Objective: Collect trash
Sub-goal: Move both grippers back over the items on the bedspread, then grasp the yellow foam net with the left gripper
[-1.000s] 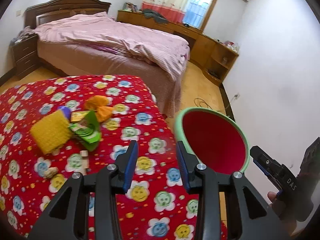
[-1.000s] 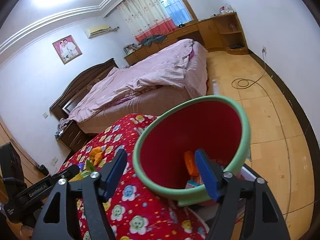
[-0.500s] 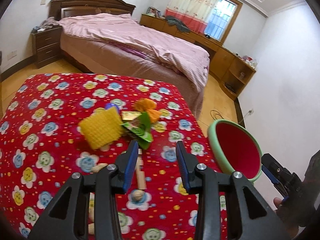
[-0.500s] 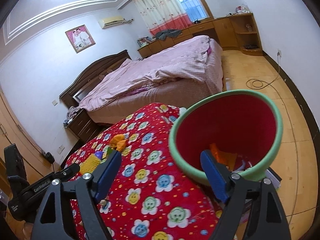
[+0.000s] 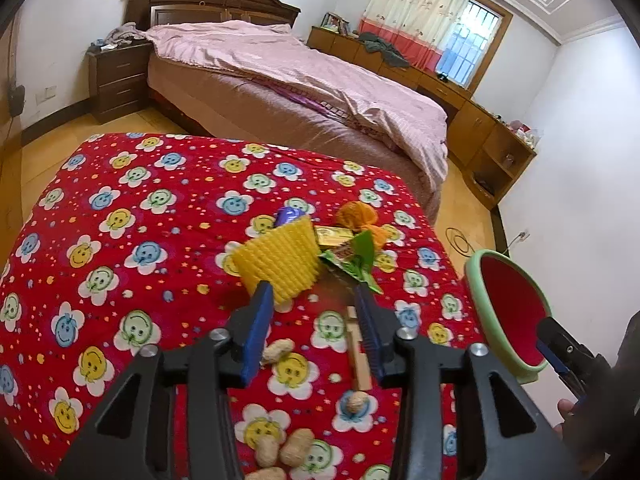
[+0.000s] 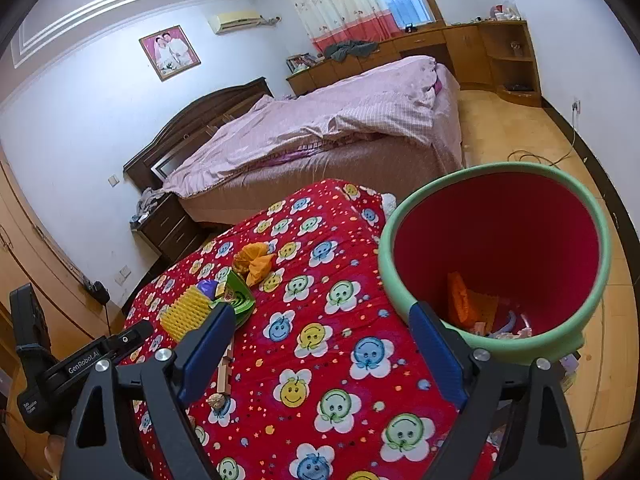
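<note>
A trash pile lies on the red flowered cloth point(image 5: 140, 200): a yellow foam net point(image 5: 280, 260), a green wrapper point(image 5: 352, 262), an orange wrapper point(image 5: 362, 220), a gold packet point(image 5: 332, 236). My left gripper point(image 5: 314, 308) hovers just short of the pile, its jaws opening with nothing between them. A wooden stick point(image 5: 358, 348) and peanuts point(image 5: 278, 350) lie under it. A red bin with a green rim point(image 6: 390, 264) stands off the table's right edge with trash inside. My right gripper point(image 6: 320, 320) hangs over the cloth beside the bin, jaws opening, empty.
A bed with a pink cover point(image 5: 300, 80) stands behind the table, with a nightstand point(image 5: 116, 80) to its left. Wooden cabinets point(image 5: 480, 128) line the far wall. A cable point(image 6: 536, 156) lies on the wood floor past the bin. A hand point(image 5: 568, 408) holds the right gripper.
The left gripper has moved across the cloth to the trash pile, and its jaws stand wider. The right gripper has swung from above the bin toward the table, its jaws wider too.
</note>
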The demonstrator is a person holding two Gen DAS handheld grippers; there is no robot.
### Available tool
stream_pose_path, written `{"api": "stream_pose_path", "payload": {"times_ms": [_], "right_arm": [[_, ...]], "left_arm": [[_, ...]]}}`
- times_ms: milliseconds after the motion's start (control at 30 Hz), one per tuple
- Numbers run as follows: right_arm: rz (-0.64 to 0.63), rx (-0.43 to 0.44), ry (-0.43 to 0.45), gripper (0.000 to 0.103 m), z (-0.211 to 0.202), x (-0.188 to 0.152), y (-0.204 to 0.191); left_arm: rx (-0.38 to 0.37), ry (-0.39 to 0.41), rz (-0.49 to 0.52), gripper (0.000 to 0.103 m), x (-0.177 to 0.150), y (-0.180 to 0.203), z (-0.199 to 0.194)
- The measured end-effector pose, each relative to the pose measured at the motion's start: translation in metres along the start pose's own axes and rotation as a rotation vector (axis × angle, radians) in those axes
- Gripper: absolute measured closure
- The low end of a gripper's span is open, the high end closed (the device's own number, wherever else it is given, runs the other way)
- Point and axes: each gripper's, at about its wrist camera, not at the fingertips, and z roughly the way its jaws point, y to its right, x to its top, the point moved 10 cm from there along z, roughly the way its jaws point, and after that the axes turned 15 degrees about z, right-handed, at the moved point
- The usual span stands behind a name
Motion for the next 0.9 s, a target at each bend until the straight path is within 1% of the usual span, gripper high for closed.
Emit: {"api": "stream_pose_path", "payload": {"times_ms": [33,167,200,367,433,900], "right_arm": [[-0.001,0.000,-0.003,0.013,0.002,-0.001,-0.001],[-0.012,-0.004,-0.016,0.012,0.010,-0.004,-0.007],[-0.015,-0.005,-0.019,0.012,0.013,-0.004,-0.008],[-0.025,-0.006,-0.023,0.009,0.021,-0.006,-0.013],[-0.029,-0.007,-0.027,0.007,0.024,-0.007,-0.015],[-0.033,-0.017,-0.072,0.007,0.051,-0.015,-0.014]], "left_arm": [[0.006,0.002,-0.001,0.053,0.000,-0.003,0.001],[0.029,0.003,0.005,0.051,0.000,-0.014,0.004],[0.032,0.004,0.006,0.050,0.000,-0.016,0.005],[0.051,-0.001,0.009,0.046,0.000,-0.027,0.012],[0.057,-0.006,0.003,0.042,0.000,-0.031,0.016],[0.040,-0.087,0.021,0.040,-0.002,-0.031,0.067]]}}
